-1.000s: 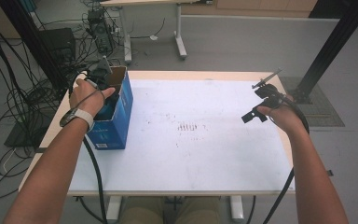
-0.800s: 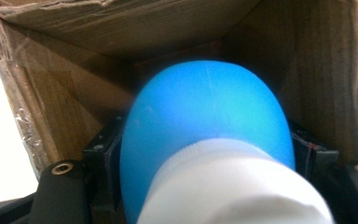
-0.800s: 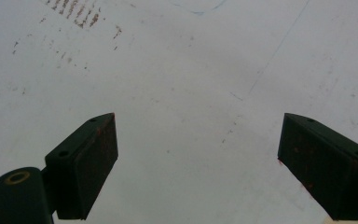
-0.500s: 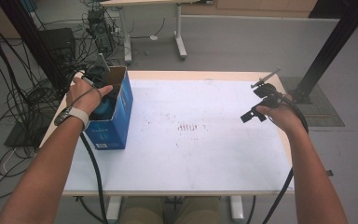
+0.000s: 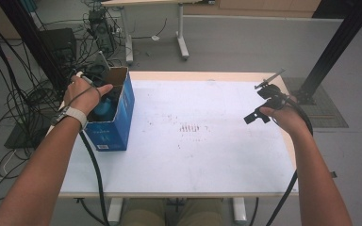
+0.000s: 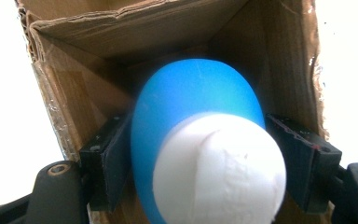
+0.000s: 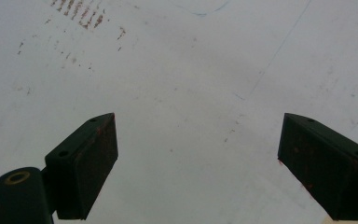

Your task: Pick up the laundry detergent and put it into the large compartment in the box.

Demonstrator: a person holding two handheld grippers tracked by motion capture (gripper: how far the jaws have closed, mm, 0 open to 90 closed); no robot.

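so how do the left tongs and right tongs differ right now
The left tongs reach into the cardboard box with a blue bottle between the jaws, which have just been opening. The right tongs hang over the bare white table, wide open and empty. Both have black jaws.

A table (image 5: 184, 160) with a white top and a pale wooden rim carries 1 thing directly: an open blue cardboard box (image 5: 112, 123), standing upright near the left edge, toward the far left corner. A patch of small reddish-brown marks (image 5: 189, 127) stains the surface near its middle. Dark cables hang past the near edge at both sides.
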